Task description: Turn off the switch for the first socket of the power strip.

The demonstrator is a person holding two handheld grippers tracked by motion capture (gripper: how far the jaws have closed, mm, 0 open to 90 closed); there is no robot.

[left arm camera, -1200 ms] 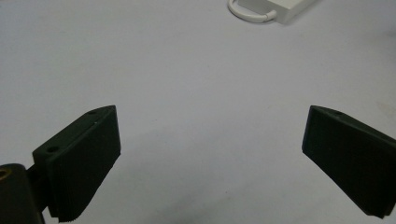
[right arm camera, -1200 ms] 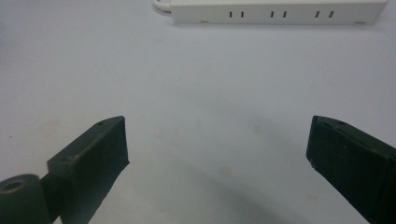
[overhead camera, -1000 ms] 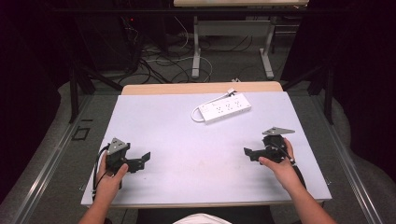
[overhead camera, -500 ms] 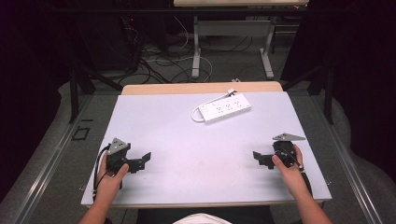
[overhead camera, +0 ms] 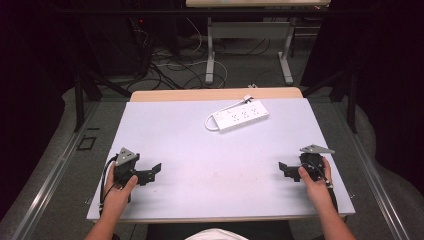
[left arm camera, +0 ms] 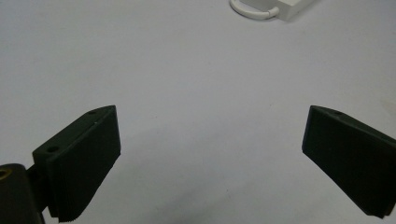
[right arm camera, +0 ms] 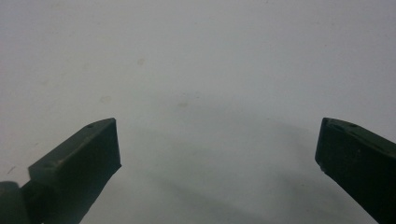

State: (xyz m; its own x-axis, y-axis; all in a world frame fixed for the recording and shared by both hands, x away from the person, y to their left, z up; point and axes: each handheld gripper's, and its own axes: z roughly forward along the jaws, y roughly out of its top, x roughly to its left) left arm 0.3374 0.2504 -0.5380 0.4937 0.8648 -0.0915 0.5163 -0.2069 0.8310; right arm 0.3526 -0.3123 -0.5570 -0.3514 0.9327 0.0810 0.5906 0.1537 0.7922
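both the left gripper (overhead camera: 150, 172) and the right gripper (overhead camera: 285, 171) gape wide, holding nothing. the white power strip (overhead camera: 240, 115) lies well apart on the table (overhead camera: 210, 165).

Lab recording station, bare white table (overhead camera: 175, 130), dark curtained surround, loose floor cables (overhead camera: 170, 65), white power strip (overhead camera: 241, 115), metal-legged bench (overhead camera: 250, 35)

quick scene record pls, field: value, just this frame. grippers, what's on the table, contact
left gripper: open, near left front of table, holds nothing
right gripper: open, near right front, holds nothing
jaws: wide apart in both gripper views
power strip: white, flat at the table's far middle, cord looped at its left end
table: pale top, otherwise bare
contact: none; both grippers apart from the power strip
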